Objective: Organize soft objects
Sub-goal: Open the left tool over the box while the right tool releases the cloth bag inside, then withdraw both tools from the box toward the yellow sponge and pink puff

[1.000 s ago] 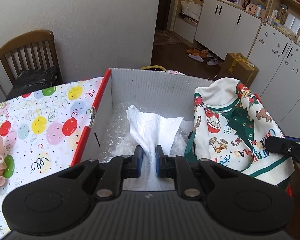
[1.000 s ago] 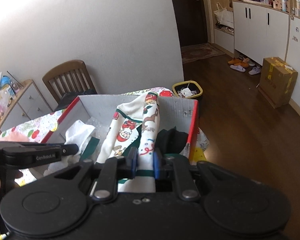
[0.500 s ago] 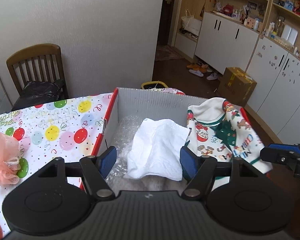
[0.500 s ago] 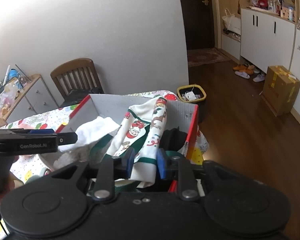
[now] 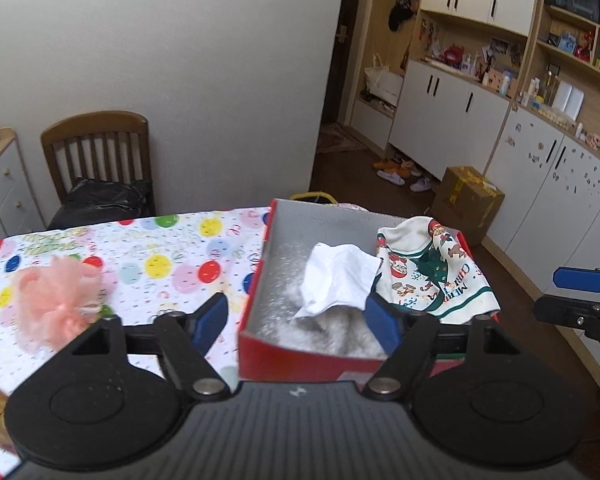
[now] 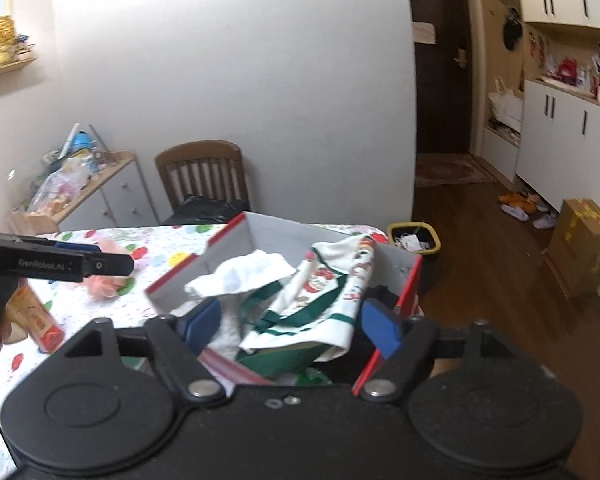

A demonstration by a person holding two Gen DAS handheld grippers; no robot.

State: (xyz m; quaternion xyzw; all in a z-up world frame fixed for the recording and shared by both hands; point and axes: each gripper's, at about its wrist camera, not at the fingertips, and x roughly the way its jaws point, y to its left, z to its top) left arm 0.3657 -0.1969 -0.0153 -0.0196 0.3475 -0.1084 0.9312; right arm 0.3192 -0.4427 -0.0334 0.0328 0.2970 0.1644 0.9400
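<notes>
From the left wrist, we see our left gripper [image 5: 298,324] with its jaws wide and nothing between them; they have just been opening, and a second ago they pinched the white cloth [image 5: 338,282]. That cloth now lies loose in the red-edged box [image 5: 300,364], on bubble wrap, touching the Christmas-print cloth [image 5: 428,276] draped over the box's right side. We judge both cloths delivered. A pink mesh pouf [image 5: 54,304] sits on the balloon-print tablecloth [image 5: 172,256], well apart from the box, probably next to go in. On the Christmas-print cloth we read "MERRY" and part of "CHRISTMAS", upside down.

From the right wrist, our right gripper [image 6: 290,326] also stands wide, having just been opening off the Christmas-print cloth, which now slumps in the box. The left gripper's side reads "GenRobot.AI". An orange packet [image 6: 36,316] lies on the tablecloth; its print is unreadable.
</notes>
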